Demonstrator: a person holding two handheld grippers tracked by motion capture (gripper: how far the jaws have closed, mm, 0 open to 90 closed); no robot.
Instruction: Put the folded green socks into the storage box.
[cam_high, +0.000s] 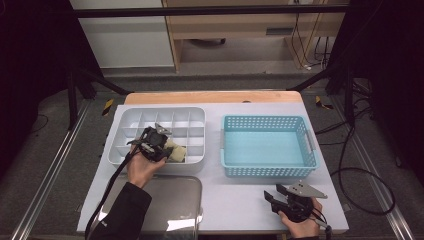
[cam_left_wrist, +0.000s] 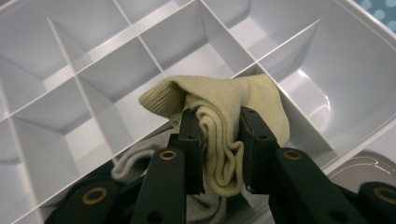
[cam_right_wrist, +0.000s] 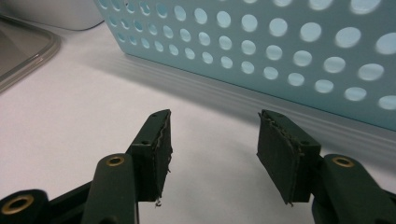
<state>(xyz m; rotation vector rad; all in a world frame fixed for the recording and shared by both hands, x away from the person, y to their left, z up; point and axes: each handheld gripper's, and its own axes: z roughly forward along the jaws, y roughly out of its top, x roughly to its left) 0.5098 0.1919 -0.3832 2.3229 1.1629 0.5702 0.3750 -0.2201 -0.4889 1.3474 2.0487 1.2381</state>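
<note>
Left tool is clamped on a folded pale yellow sock; both pads press into the bunched fabric, which stands up between them and spills over the right-hand pad. In the high view the left tool sits over the near-right part of the white divided organizer, with the sock just right of it, in or over a near-row compartment; which cell exactly I cannot tell. A grey cloth item lies under the sock, against the divider walls and partly hidden behind the tool. The organizer takes the left half of the desk. To its right, apart from it, stands the light blue perforated basket. A grey lid-like tray lies on the near-left of the desk, just in front of the organizer and partly under the left forearm. Right tool rests at the near right of the desk, in front of the basket, jaws apart with nothing between them. In the right gripper view the tool points at the basket wall, near it but not touching, pads above the bare white desk surface; the tray's corner shows at far left.
</note>
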